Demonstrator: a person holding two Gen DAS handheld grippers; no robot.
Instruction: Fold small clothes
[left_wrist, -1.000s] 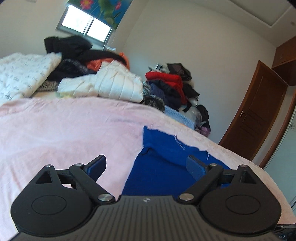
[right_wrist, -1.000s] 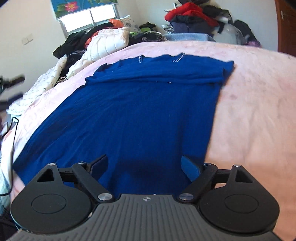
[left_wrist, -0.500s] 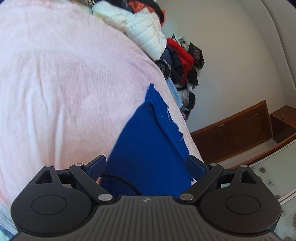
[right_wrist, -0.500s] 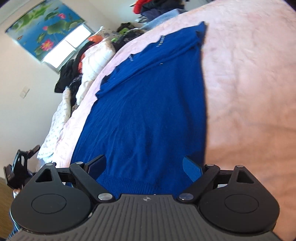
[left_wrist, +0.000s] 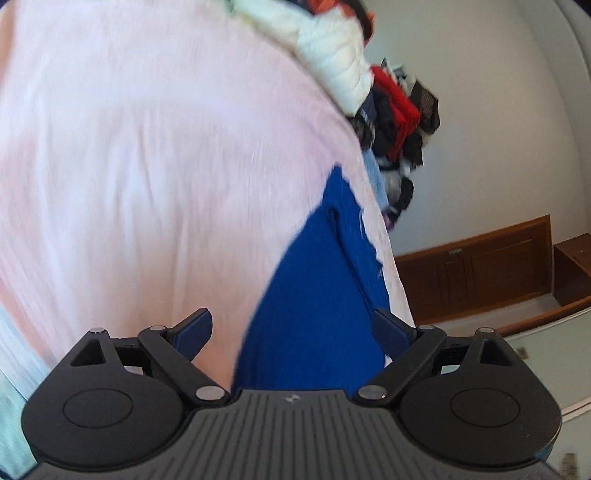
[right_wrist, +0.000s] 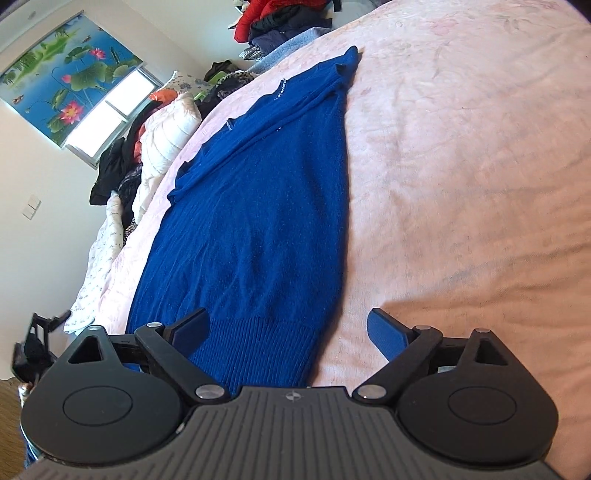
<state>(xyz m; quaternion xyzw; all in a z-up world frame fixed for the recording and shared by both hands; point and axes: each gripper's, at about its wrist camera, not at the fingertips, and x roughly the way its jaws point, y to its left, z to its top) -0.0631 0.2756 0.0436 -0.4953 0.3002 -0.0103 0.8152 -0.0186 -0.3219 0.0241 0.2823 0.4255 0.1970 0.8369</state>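
Observation:
A blue knit sweater (right_wrist: 258, 206) lies flat on the pink bed cover (right_wrist: 461, 166), sleeves folded across its far end, ribbed hem nearest me. My right gripper (right_wrist: 288, 330) hovers over the hem's right corner; its jaws are opening wide and the pads press on nothing. In the left wrist view the same blue sweater (left_wrist: 317, 295) runs away from the camera along the bed's right edge. My left gripper (left_wrist: 293, 330) stands open over its near edge, holding nothing. Both views are rolled sideways.
Piled clothes and a white padded jacket (right_wrist: 166, 136) crowd the far end of the bed, with a red and dark heap (left_wrist: 399, 110) beyond. A window with a lotus blind (right_wrist: 74, 85) lies far left. A wooden door (left_wrist: 476, 266) is past the bed's edge.
Both views have rolled strongly as the grippers turned. The right gripper slid toward the sweater's right hem corner and its jaws widened a little. The left gripper moved along the sweater's left edge.

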